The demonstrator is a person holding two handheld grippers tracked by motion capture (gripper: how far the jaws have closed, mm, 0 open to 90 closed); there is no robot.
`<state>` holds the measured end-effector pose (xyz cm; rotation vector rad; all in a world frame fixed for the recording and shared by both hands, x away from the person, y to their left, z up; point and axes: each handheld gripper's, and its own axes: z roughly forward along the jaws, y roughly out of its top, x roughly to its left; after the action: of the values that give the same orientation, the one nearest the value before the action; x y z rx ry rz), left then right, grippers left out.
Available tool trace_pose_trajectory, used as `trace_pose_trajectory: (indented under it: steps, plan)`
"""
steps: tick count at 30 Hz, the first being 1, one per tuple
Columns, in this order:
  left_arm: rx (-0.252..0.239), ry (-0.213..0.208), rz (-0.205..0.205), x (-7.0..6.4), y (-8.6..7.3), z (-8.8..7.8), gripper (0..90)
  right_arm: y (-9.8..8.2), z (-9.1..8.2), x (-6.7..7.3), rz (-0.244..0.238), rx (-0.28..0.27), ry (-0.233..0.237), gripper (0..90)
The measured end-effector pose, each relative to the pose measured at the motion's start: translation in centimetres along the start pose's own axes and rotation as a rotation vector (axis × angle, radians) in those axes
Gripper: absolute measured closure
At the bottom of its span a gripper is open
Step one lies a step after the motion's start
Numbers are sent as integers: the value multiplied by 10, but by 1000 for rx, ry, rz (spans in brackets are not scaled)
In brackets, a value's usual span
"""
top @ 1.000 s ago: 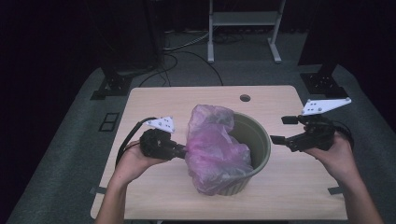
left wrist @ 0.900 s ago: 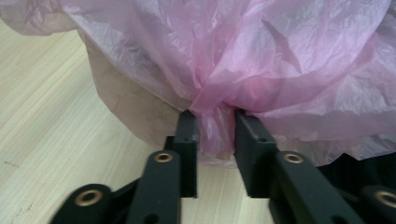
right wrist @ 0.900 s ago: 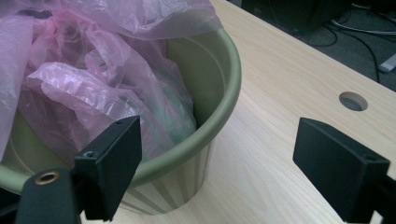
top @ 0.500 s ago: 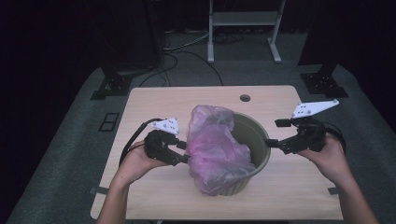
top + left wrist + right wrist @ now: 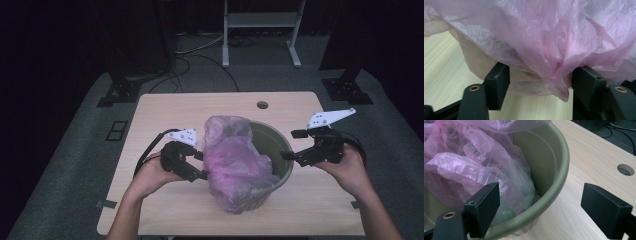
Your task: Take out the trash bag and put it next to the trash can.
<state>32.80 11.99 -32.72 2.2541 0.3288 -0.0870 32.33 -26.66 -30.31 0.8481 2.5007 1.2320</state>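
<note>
My left claw (image 5: 198, 165) sat at the left side of the green bin (image 5: 280, 150), which stood near the middle of the desk (image 5: 165, 107), a little to the right. A pink plastic bag (image 5: 235, 162) was stuffed into the bin and spilled over its left and near rim, hanging down the outside wall. My left claw's jaws had just been opening; in the left gripper view they stood apart with a bunch of the bag (image 5: 554, 62) drooping between them, the film lying against the inner faces of both jaws but no longer pinched (loose folds, nothing squeezed tight). Pale wood of the desk showed below and to the left of that fold.

My right claw (image 5: 293, 145) was at the right side of the bin, its jaws wide open and straddling the rim. In the right gripper view one jaw sat inside the bin, just beside the crumpled bag (image 5: 474, 165), and the other hung outside over the desk, with the green rim (image 5: 560, 177) running between them; I could not tell whether either jaw touched it. A round hole (image 5: 625, 169) in the desk lay farther off, beyond the bin on the far side. Both my hands held still at the bin's two sides.
</note>
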Motion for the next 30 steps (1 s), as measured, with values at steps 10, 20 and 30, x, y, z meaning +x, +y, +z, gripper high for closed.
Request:
trace_pose_trajectory:
  steps: [10, 20, 30]
  plan:
    - [-3, -59, -32, 2, 0, 4, 704, -1, 3, 0, 6, 10, 2, 143]
    - [2, -60, -57, 2, 5, 0, 893, -1, 4, 0, 7, 10, 2, 143]
    - [-97, 13, -46, 0, 4, -35, 894, -1, 1, -2, 9, 3, -1, 144]
